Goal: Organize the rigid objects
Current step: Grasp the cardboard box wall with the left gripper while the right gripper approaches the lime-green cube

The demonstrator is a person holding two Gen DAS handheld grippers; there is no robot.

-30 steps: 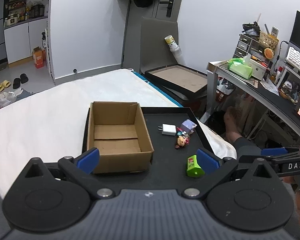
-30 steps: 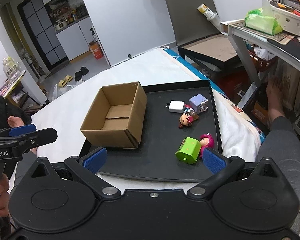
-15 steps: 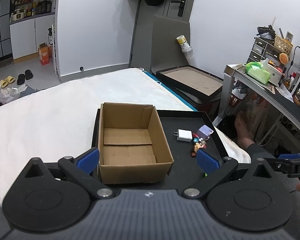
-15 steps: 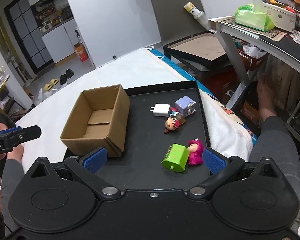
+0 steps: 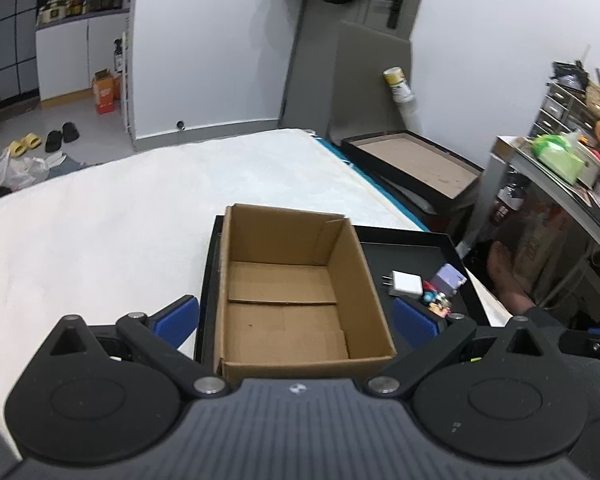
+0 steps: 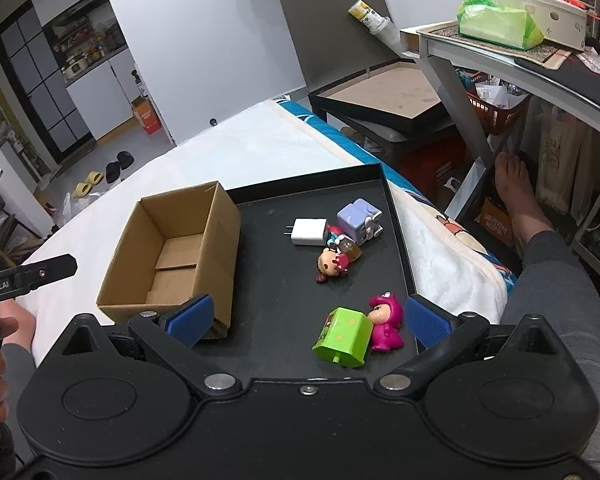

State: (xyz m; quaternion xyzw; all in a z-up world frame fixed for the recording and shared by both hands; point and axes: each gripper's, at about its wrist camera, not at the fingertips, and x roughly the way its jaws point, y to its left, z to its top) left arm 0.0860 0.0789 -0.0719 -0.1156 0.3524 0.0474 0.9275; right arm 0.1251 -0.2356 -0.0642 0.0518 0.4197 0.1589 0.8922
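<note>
An empty cardboard box (image 5: 296, 284) (image 6: 176, 252) sits on the left part of a black tray (image 6: 276, 280) on the bed. To its right lie a white charger (image 6: 309, 231) (image 5: 407, 284), a lilac cube toy (image 6: 359, 219) (image 5: 448, 277), a small doll (image 6: 332, 262), a green block toy (image 6: 343, 337) and a pink figure (image 6: 386, 320). My left gripper (image 5: 296, 322) hangs open above the box's near edge, holding nothing. My right gripper (image 6: 306, 316) is open over the tray's near part, with the green block and pink figure between its fingers, apart from both.
The tray rests on a white bed (image 5: 100, 232). A second black tray (image 6: 384, 96) lies on the floor beyond. A desk (image 6: 520, 64) with a green tissue pack stands at the right. A person's leg (image 6: 548, 280) and bare foot are beside the bed.
My left gripper has shifted left, so the box now lies between its fingers. My right gripper has moved right and closer, bringing the green block and pink figure between its fingers.
</note>
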